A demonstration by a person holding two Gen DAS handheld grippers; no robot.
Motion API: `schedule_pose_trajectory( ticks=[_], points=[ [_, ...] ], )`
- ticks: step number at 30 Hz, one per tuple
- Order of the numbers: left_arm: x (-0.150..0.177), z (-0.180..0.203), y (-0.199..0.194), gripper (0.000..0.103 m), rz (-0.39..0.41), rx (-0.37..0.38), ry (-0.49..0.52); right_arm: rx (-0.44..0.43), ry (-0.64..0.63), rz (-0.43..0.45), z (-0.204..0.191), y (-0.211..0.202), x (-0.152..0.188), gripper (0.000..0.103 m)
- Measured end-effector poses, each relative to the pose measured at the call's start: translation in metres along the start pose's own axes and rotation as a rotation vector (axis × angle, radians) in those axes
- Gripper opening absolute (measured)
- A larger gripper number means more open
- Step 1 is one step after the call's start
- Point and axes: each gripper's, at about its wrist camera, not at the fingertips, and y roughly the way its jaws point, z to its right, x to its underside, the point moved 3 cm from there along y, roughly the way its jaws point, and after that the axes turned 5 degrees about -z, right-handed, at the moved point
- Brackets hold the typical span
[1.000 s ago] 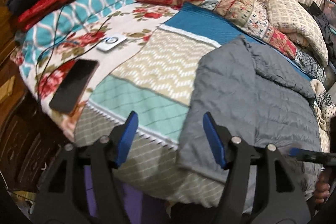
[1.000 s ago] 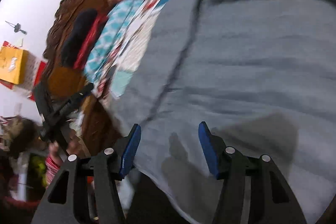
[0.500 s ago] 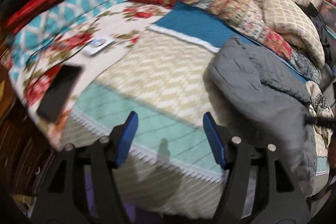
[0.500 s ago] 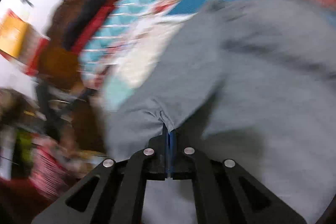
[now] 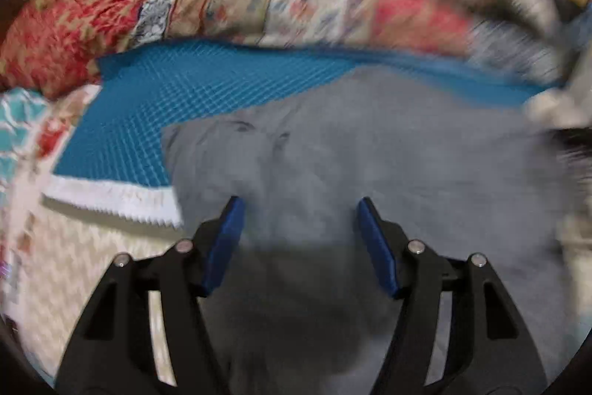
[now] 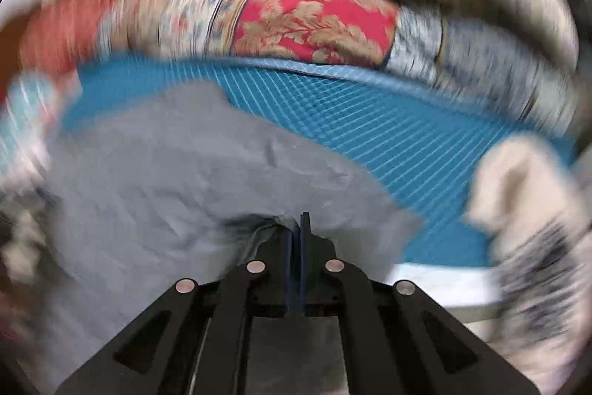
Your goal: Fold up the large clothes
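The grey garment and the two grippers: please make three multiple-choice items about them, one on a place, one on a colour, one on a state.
1. On what does the grey garment lie?
A. a blue textured mat
B. a wooden floor
C. a glass table

2. What colour are the pads of the left gripper?
A. yellow
B. blue
C. white

3. How is the right gripper?
A. wide open
B. out of view
C. shut on the grey garment

Answers: 1 A, the blue mat shows along the garment's edge; 2 B, both pads are blue; 3 C, its fingers meet with grey cloth pinched between them.
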Motion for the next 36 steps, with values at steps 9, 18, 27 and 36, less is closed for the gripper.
schedule_pose_trajectory(
  ticks=[9,18,27,36],
  points=[
    [-0.008,0.002,0.047,0.062,-0.030,-0.050,0.006,-0.233,0.215,0.270,0.049,-0.066,0.023,0.014],
    [-0.010,0.008,0.019,0.062,-0.037,-0.085,0.052,-0.141,0.174,0.044,0.009,0.018,0.065,0.019],
    [0.098,0.010,-0.106,0.063,0.088,0.062,0.035,-0.228,0.070,0.289,-0.030,-0.136,0.273,0.085],
    [0.256,0.020,-0.107,0.063,-0.147,0.001,0.082,-0.141,0.307,0.044,0.015,-0.107,0.416,0.082]
  ],
)
